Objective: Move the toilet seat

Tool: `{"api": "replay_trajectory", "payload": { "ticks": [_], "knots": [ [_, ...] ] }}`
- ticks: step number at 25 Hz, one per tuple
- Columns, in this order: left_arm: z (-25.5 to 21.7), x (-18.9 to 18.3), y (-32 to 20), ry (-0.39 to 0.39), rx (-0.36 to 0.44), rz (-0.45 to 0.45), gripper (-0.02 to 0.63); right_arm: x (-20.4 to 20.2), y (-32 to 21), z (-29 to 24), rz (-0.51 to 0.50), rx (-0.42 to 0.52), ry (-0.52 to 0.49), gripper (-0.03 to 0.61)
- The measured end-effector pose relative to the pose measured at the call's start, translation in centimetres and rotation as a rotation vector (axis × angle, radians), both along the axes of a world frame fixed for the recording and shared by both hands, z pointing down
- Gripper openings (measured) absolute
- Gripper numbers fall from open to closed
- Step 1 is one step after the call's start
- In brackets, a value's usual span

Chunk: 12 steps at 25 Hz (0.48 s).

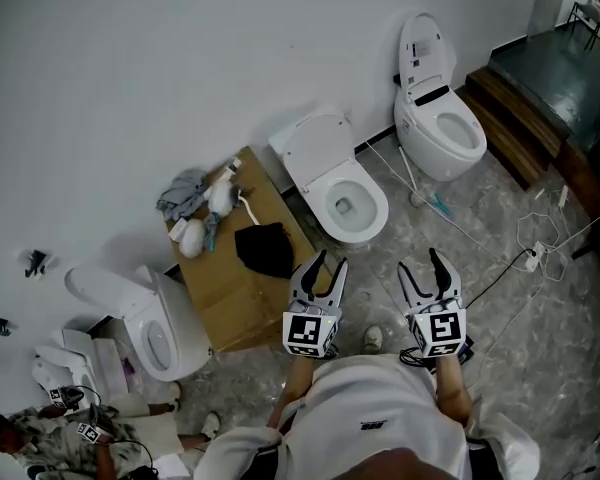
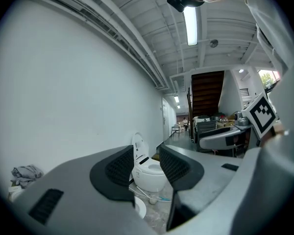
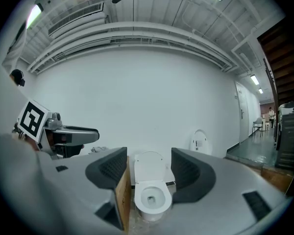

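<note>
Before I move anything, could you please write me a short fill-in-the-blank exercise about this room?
The middle toilet has its lid ____.
The black cloth lies on the ____ box.
The left hand-held gripper and the right hand-held gripper both hold ____.
Missing words: up; cardboard; nothing.

**White fixtures, grey stone**

The toilet [image 1: 352, 206] and wall [image 1: 180, 68] are white; the floor [image 1: 480, 238] is mottled grey (paler veins run through it). The box [image 1: 230, 303] is brown, its cloth [image 1: 265, 250] black, its rag [image 1: 183, 190] grey. The left gripper [image 1: 331, 259] and right gripper [image 1: 421, 260] are grey, with black ribbed pads [image 3: 110, 168] and black-and-white square markers [image 1: 438, 330].
</note>
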State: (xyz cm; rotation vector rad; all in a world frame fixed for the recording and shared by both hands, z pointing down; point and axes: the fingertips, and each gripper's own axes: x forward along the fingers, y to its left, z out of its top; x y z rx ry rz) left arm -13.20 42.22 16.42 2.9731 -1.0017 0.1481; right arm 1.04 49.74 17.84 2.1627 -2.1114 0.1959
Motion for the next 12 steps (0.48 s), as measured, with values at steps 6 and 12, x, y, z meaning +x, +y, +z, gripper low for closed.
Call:
{"api": "replay_trajectory", "payload": {
  "ticks": [6, 12],
  "knots": [
    [0.3, 1.9, -1.6, -0.009, 0.004, -0.019, 0.184, 2.0, -2.0, 0.4, -0.019, 0.004, -0.006, 0.297],
    [0.7, 3.4, -3.6, -0.013, 0.009, -0.015, 0.186, 3.6, -4.0, 0.8, -0.011, 0.004, -0.005, 0.291]
  ]
}}
